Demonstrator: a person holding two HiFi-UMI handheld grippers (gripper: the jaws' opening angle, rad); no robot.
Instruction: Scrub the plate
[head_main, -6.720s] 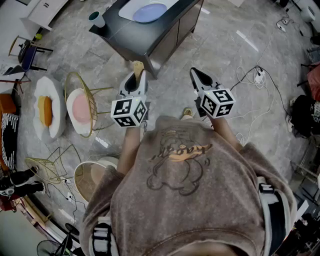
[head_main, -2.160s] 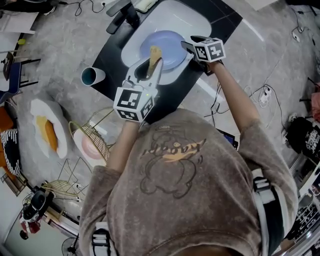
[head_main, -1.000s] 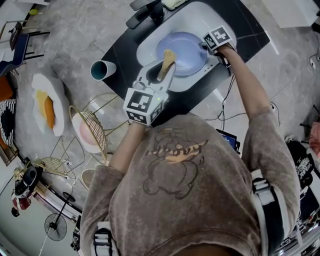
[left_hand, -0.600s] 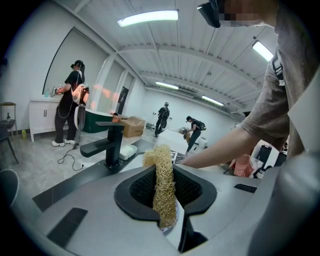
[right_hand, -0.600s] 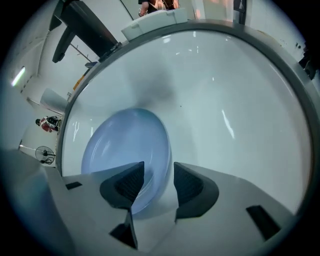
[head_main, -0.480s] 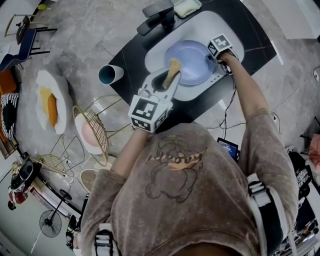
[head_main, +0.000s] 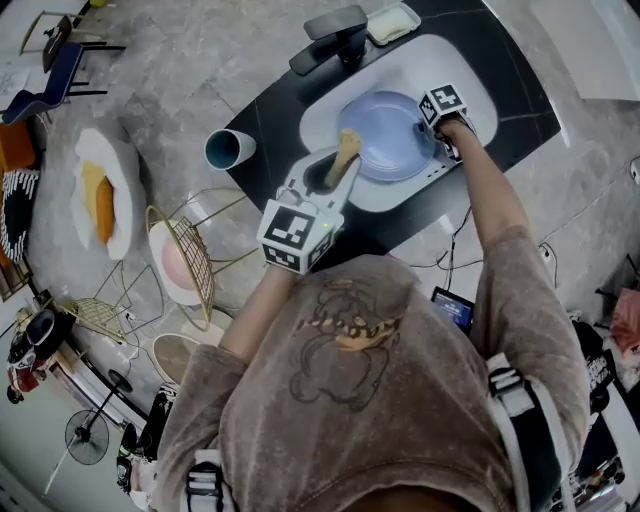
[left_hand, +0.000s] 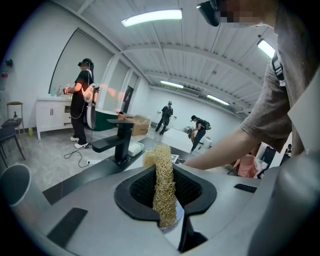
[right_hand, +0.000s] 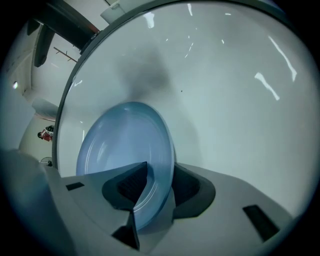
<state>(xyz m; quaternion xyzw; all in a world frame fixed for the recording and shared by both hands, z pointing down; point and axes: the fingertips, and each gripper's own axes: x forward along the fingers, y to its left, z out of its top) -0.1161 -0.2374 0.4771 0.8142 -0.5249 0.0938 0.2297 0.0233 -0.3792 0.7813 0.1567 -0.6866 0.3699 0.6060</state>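
A pale blue plate (head_main: 385, 135) lies in the white sink (head_main: 470, 70). My right gripper (head_main: 437, 138) points steeply down at the plate's right rim. In the right gripper view the plate (right_hand: 125, 145) has its rim between the jaws of the right gripper (right_hand: 155, 195). Those jaws have just been closing, and a little gap still shows on each side of the rim. My left gripper (head_main: 325, 172) is shut on a yellowish fibre scrubber (head_main: 347, 150), which hangs over the plate's near left edge. The scrubber (left_hand: 161, 170) stands upright in the left gripper (left_hand: 165, 197).
The sink is set in a black counter (head_main: 270, 110) with a black faucet (head_main: 335, 38) and a soap dish (head_main: 392, 22) at the back. A teal cup (head_main: 228, 150) stands at the counter's left corner. Wire chairs (head_main: 190, 260) are on the floor to the left.
The right gripper has come down onto the plate's right rim, which now sits between its jaws. The left gripper with the scrubber has hardly moved relative to the sink.
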